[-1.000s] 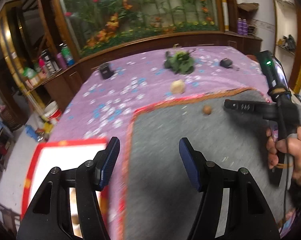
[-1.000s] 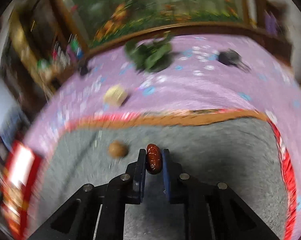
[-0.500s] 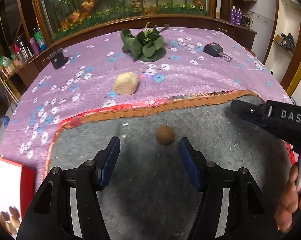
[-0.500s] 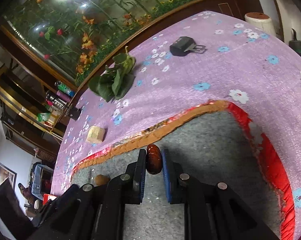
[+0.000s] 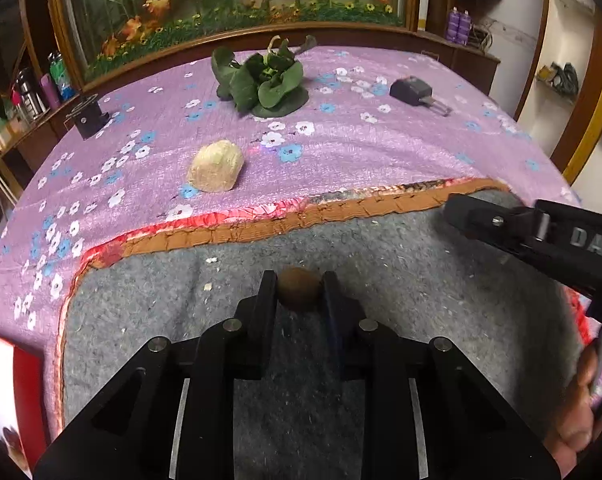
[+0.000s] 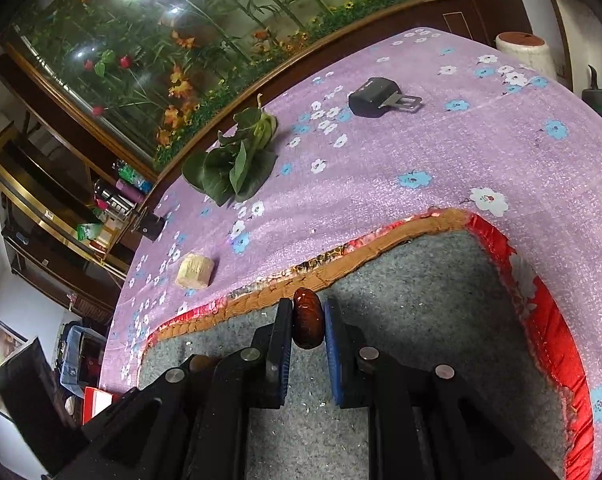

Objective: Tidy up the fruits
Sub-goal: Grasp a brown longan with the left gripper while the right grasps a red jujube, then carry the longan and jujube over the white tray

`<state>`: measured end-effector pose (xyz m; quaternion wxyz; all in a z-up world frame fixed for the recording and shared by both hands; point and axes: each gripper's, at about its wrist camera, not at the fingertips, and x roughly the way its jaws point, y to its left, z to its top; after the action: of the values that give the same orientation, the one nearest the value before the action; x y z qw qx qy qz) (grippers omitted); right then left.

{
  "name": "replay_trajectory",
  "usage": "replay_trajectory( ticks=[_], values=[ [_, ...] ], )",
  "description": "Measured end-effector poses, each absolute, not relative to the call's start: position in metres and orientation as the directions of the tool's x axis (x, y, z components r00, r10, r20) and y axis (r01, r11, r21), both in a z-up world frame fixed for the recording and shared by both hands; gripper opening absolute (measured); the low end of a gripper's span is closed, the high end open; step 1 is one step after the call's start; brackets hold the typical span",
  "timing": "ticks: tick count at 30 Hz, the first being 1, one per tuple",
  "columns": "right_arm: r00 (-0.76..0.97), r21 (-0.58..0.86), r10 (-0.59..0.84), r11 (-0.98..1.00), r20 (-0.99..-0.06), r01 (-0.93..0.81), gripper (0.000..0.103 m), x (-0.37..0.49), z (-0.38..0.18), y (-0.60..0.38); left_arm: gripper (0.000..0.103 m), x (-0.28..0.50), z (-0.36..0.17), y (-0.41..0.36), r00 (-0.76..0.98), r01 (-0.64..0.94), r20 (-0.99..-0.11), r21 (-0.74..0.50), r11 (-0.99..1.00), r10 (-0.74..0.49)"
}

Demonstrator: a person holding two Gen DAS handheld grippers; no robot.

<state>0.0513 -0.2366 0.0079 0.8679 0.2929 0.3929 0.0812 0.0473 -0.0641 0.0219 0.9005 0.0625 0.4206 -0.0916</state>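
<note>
Over to the left wrist view. Shows the left gripper [image 5: 299,281] with its jaws just closed in on a small brown round fruit [image 5: 299,294], pads pressing both flanks. Catches that fruit low on the grey felt mat [image 5: 401,280], apparently touching the felt, near the orange-stitched border. Pinches right at the tips, probably because so small a ball would slip away deeper in. Leaves a pale lump [image 5: 216,166] and a bunch of leafy greens [image 5: 265,80] farther off on the purple floral cloth [image 5: 341,152], well apart and untouched. Brings in the right gripper [image 5: 457,210] from the right edge, above the mat, with a hand [image 5: 573,420] below it. Puts a red box [image 5: 25,380] at the lower left, off the mat, likely where the fruit belongs.

Now the right wrist view. Finds the right gripper clenched on a glossy red date [image 6: 307,322], gripped upright across its narrow waist, sticking out past the tips. Holds it clear above the felt, near the mat's border. Glimpses the brown fruit again, lower left, half hidden behind black linkage. Suggests one fruit per gripper, ready for carrying together toward the box.
</note>
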Motion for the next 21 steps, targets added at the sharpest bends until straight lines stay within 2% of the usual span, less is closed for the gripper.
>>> replay_trajectory(
  ticks=[5, 15, 21],
  values=[
    [0.710, 0.576, 0.376, 0.816, -0.596, 0.051, 0.015, 0.046, 0.016, -0.237, 0.021, 0.020, 0.047, -0.046, 0.686, 0.178, -0.721, 0.041, 0.983, -0.094],
    [0.790, 0.507, 0.352, 0.860, -0.502, -0.061, 0.015, 0.022, 0.040, -0.221, 0.022, -0.076, 0.117, 0.015, 0.843, 0.018, -0.536, 0.106, 0.994, 0.042],
    [0.811, 0.467, 0.385, 0.870, -0.440, -0.160, 0.015, -0.008, 0.062, -0.189, 0.022, -0.122, 0.140, 0.060, 0.880, -0.061, -0.465, 0.094, 0.994, 0.098]
  ],
)
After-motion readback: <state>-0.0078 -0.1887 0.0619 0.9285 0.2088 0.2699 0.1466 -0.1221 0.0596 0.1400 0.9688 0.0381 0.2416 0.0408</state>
